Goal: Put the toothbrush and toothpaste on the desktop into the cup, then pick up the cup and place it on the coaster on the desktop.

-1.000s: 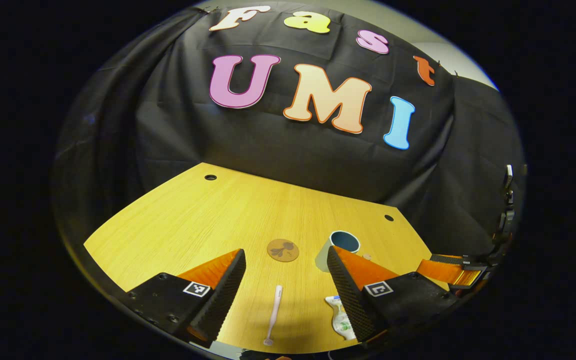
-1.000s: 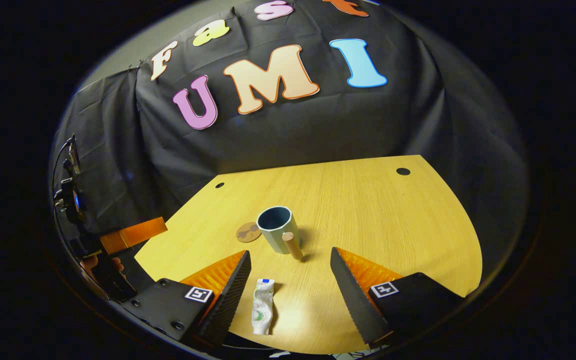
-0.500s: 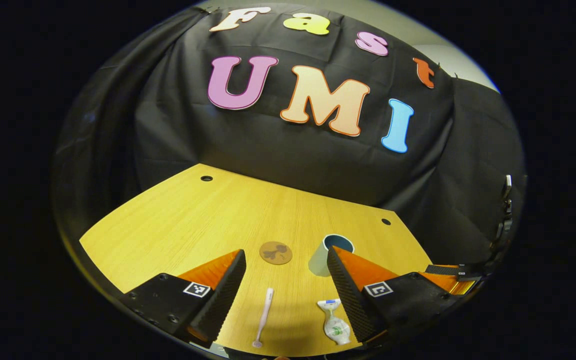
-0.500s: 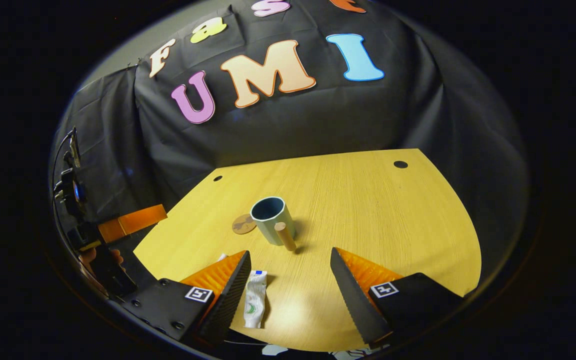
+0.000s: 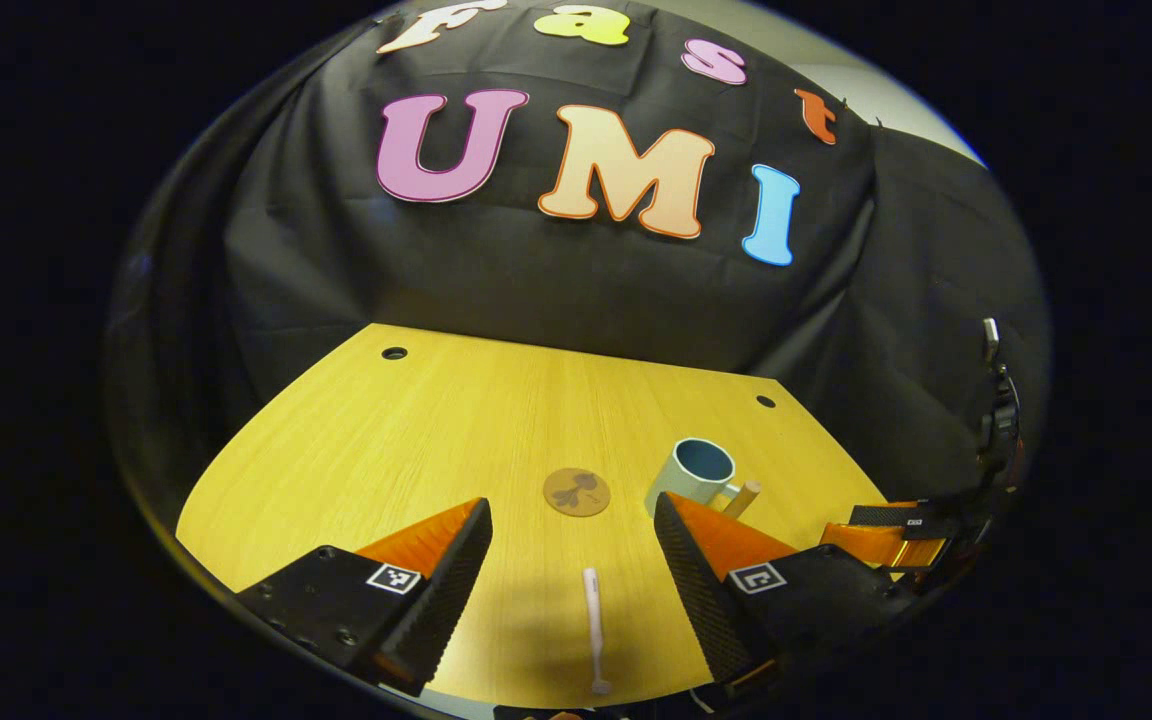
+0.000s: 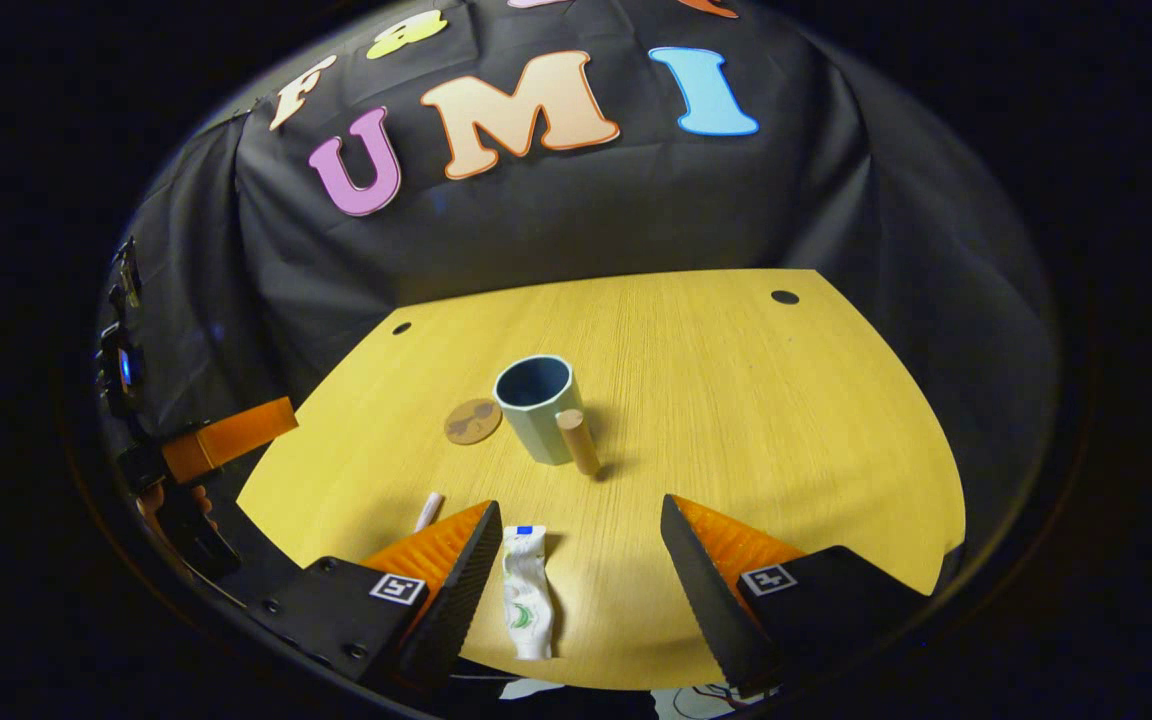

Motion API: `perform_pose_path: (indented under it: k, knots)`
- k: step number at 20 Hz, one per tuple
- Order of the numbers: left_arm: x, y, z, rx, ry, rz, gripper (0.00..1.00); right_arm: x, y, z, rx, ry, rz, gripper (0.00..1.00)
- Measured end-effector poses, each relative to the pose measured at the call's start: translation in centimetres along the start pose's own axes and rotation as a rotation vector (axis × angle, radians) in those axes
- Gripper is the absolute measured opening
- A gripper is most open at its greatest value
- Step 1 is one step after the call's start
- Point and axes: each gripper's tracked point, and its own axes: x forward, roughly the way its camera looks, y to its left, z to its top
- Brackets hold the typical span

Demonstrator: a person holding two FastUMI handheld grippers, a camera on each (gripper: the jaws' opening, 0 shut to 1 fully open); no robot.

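The left gripper (image 5: 573, 560) hung over the near edge of the desktop (image 5: 416, 430) with its two fingers spread wide and nothing between the pads. The toothbrush (image 5: 593, 628) lay flat on the wood in the gap between them, touching neither finger, its length running from the near edge toward the middle of the desktop. Beyond the fingertips the round brown coaster (image 5: 576, 492) lay flat, bare, about midway across the desktop. Just right of it stood the cup (image 5: 696, 472), upright and open-mouthed, with a wooden peg handle (image 5: 743, 497) sticking out on its right side; cup and coaster were near one another but apart.

The right gripper (image 6: 576, 560) also hovered above the near edge, fingers spread and holding nothing. The toothpaste (image 6: 526, 592) lay flat between them, crumpled, its blue cap end pointing toward the middle of the desktop; it lay just beside the left-hand finger (image 6: 456, 580), and whether it touched that finger could not be told. In the right gripper view one end of the toothbrush (image 6: 428, 510) showed past that finger, toward the left edge. Farther in, the cup (image 6: 539, 408) stood empty near the middle of the desktop (image 6: 786, 430), its handle (image 6: 578, 442) angled toward the near edge, and the coaster (image 6: 473, 421) lay just to its left. At the left rim of this view the left gripper (image 6: 221, 443) showed with a hand (image 6: 161, 500) gripping it.
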Motion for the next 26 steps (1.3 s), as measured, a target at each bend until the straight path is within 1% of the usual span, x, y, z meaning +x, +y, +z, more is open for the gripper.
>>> perform_pose_path:
  k: [1, 2, 4, 5, 7, 8, 9, 11, 13, 17, 18, 19, 21, 22, 24, 25, 26]
  knots:
    - [0.0, 0.9, 0.0, 0.012, 0.008, 0.002, 0.95, 0.5, 0.6, -0.7, -0.004, 0.027, -0.007, 0.98]
    - [-0.1, 1.8, -0.2, 0.022, 0.014, 0.009, 0.95, 1.0, 1.2, -1.5, -0.013, 0.058, -0.01, 0.94]
    - [0.2, 3.4, -0.2, 0.027, 0.022, 0.015, 0.95, 2.2, 2.3, -2.8, -0.044, 0.12, -0.02, 0.94]
    - [0.3, 4.0, -0.7, 0.022, 0.032, 0.011, 0.95, 2.9, 2.6, -3.5, -0.06, 0.156, -0.03, 0.99]
    - [0.3, 4.5, -1.2, 0.015, 0.059, -0.007, 0.95, 4.2, 3.0, -5.3, -0.082, 0.243, -0.055, 0.98]
    - [0.3, 4.7, -1.5, 0.015, 0.069, -0.02, 0.95, 4.8, 3.2, -6.0, -0.088, 0.284, -0.061, 0.94]
    - [0.2, 5.0, -1.8, 0.018, 0.08, -0.028, 0.95, 5.4, 3.3, -6.6, -0.092, 0.321, -0.07, 0.99]
    - [0.3, 5.5, -2.7, 0.021, 0.106, -0.044, 0.95, 6.2, 3.2, -7.7, -0.104, 0.383, -0.094, 0.99]
    - [0.6, 6.1, -3.3, 0.022, 0.127, -0.054, 0.95, 6.9, 3.1, -8.5, -0.106, 0.437, -0.124, 0.99]
    - [1.5, 7.2, -4.0, -0.004, 0.153, -0.07, 0.95, 7.6, 3.3, -9.6, -0.079, 0.532, -0.154, 0.99]
    - [1.9, 7.5, -4.3, -0.006, 0.161, -0.068, 0.95, 7.7, 3.3, -9.9, -0.075, 0.552, -0.162, 0.97]
    - [2.1, 7.9, -4.4, -0.006, 0.167, -0.064, 0.95, 7.8, 3.4, -10.1, -0.076, 0.57, -0.165, 0.87]
    - [2.4, 8.7, -4.5, -0.004, 0.173, -0.052, 0.96, 7.9, 3.4, -10.5, -0.083, 0.609, -0.171, 0.74]
    - [2.5, 8.9, -4.3, -0.012, 0.172, -0.048, 0.96, 8.0, 3.3, -10.7, -0.088, 0.623, -0.177, 0.7]
    - [2.8, 8.9, -4.7, -0.038, 0.179, -0.049, 0.95, 8.0, 3.5, -11.1, -0.087, 0.644, -0.177, 0.56]
    - [2.8, 8.8, -4.8, -0.046, 0.184, -0.048, 0.95, 8.1, 3.5, -11.2, -0.095, 0.653, -0.179, 0.51]
    - [2.8, 8.8, -4.9, -0.049, 0.188, -0.043, 0.95, 8.0, 3.4, -11.5, -0.105, 0.665, -0.186, 0.51]
